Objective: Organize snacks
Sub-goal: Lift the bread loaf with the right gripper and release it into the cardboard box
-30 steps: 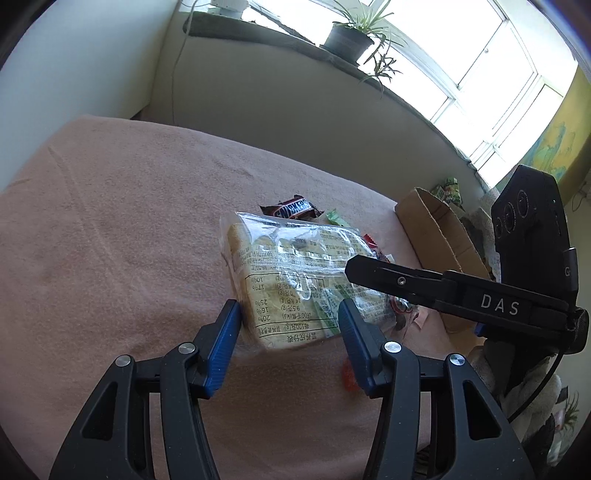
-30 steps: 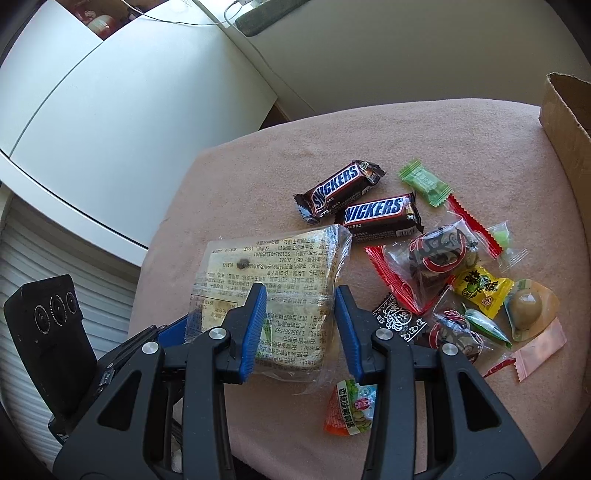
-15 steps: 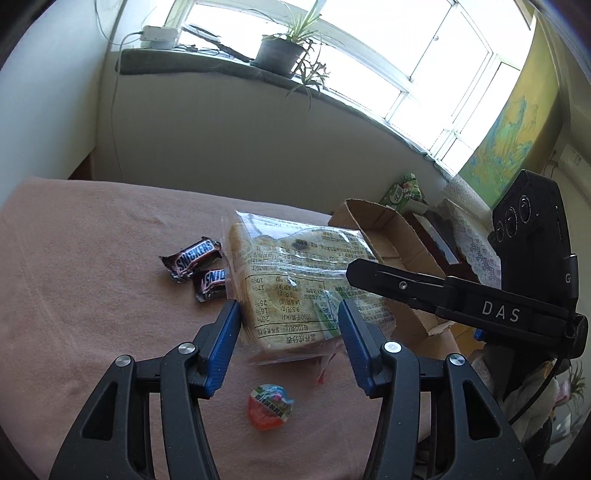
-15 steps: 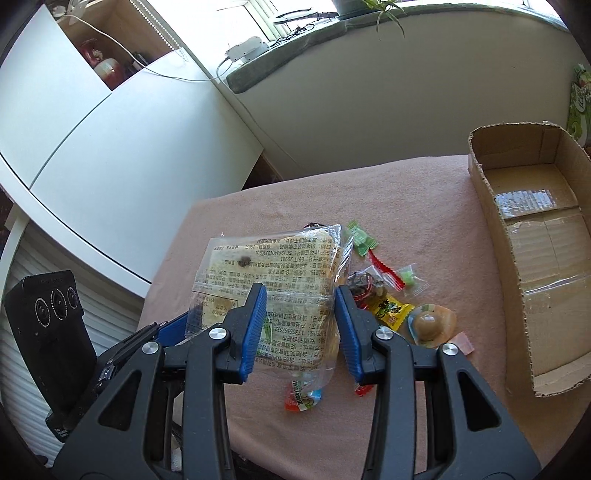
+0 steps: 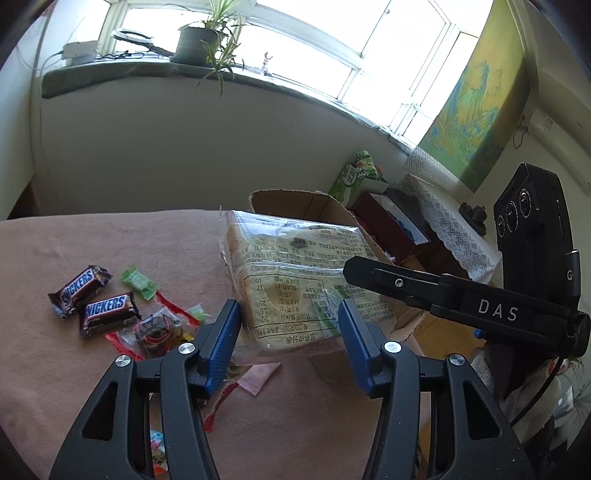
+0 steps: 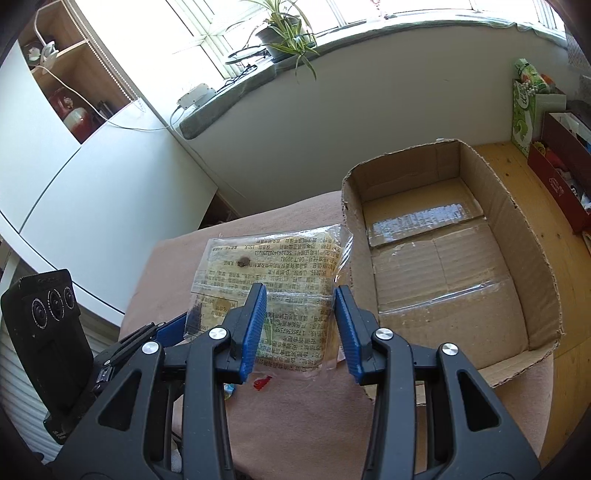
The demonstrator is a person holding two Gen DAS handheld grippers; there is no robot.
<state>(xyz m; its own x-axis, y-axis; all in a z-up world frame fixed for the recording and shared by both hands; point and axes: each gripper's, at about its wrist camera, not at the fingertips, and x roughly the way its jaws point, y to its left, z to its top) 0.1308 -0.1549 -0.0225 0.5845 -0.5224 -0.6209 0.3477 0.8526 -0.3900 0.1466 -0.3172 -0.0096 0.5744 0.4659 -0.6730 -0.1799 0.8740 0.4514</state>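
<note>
Since the earlier frames the bread packet has been lifted off the pink desk and carried toward the cardboard box, which now fills much of the right wrist view.

Left wrist view: the left gripper is clamped on the packet's near end, with two Snickers bars and loose candies left of the packet on the desk.

Right wrist view: the right gripper is clamped on the packet, just left of the box's open top.

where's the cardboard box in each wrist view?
Left wrist: open brown cardboard box at centre, mostly hidden behind the clear-wrapped bread pack.
Right wrist: box at centre-right, empty interior fully visible.
Shared landmark: potted spider plant on the windowsill.
</note>
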